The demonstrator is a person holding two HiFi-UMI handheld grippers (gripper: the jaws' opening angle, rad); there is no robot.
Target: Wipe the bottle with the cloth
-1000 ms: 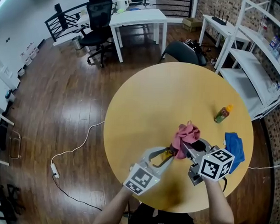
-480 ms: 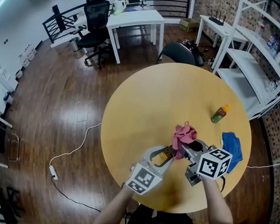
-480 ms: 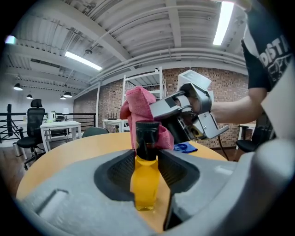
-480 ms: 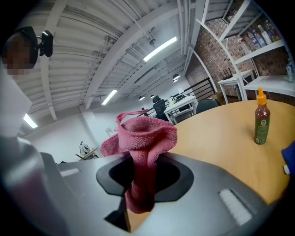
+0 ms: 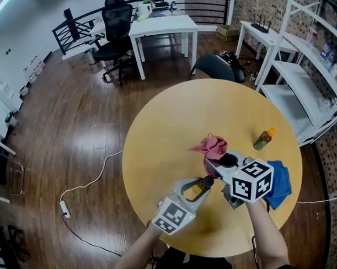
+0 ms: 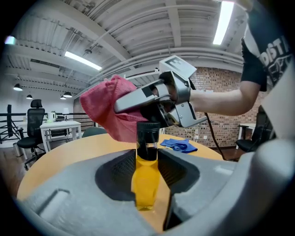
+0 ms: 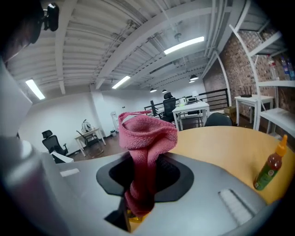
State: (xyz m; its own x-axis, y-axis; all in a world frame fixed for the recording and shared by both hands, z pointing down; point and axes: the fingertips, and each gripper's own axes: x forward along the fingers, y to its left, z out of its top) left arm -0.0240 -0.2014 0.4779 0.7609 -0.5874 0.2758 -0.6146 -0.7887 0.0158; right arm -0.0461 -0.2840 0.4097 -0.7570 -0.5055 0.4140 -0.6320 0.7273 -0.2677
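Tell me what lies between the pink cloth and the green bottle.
Only bare table between pink cloth and green bottle, clear in the head view.

My right tongs point(image 7: 140, 183) are pinched tight on a pink cloth point(image 7: 147, 133). It is squeezed narrow between the jaws and rises into a loose, folded bunch above them, with a small loop sticking out at its upper left. Just under the cloth, at the bottom of the gap, a yellow sliver point(image 7: 134, 218) shows; I cannot tell what it is. Beyond lies the round wooden counter point(image 7: 221, 143). On its right side a small bottle point(image 7: 269, 168) with an orange cap stands slightly tilted, well apart from the cloth. Farther back I see a white desk point(image 7: 191, 109) with office chairs, and white shelves point(image 7: 272, 99) against a brick wall.
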